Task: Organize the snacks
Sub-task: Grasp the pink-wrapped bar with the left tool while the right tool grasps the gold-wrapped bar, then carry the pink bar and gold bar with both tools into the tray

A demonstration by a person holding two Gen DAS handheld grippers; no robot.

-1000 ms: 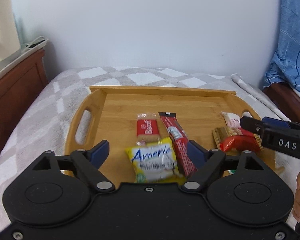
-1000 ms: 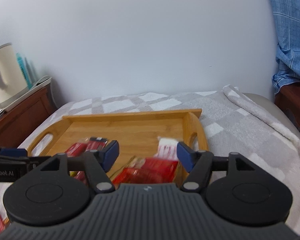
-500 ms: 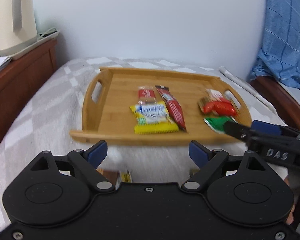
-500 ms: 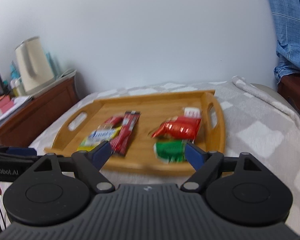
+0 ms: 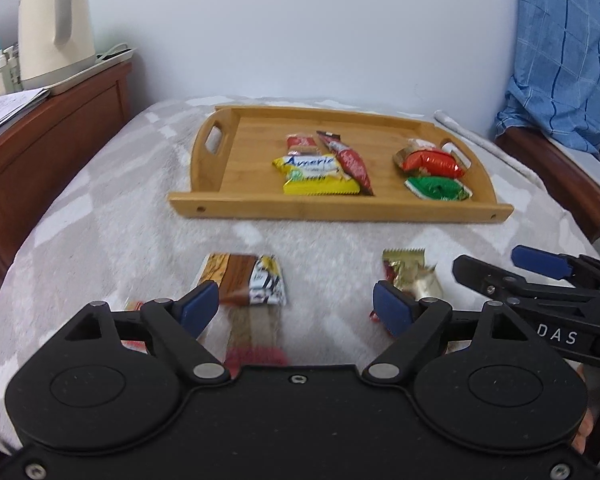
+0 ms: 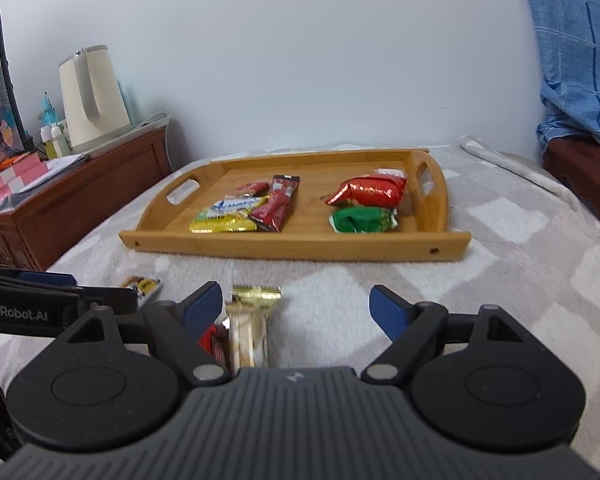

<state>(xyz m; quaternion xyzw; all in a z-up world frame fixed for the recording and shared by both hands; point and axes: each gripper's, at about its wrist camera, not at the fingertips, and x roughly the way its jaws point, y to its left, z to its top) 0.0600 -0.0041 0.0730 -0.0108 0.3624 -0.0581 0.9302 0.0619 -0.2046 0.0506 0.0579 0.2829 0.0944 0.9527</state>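
On the checked blanket (image 5: 100, 240), your left gripper (image 5: 296, 308) tilts downward, jaws closing, pads clear of the brown wrapper (image 5: 244, 280) between them. Your right gripper (image 6: 296, 306) gapes empty beside a gold wrapper (image 6: 248, 328). Blur hides lettering. The wooden tray (image 6: 300, 244) beyond holds five or six snacks.

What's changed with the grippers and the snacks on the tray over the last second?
Both grippers have pulled back from the wooden tray to the near blanket. The left gripper, jaws closing slightly and empty, now hovers over the brown-and-yellow packet; the right gripper, open and empty, over the gold packet. Nothing was picked up. The yellow packet, red packet and green packet stayed put.
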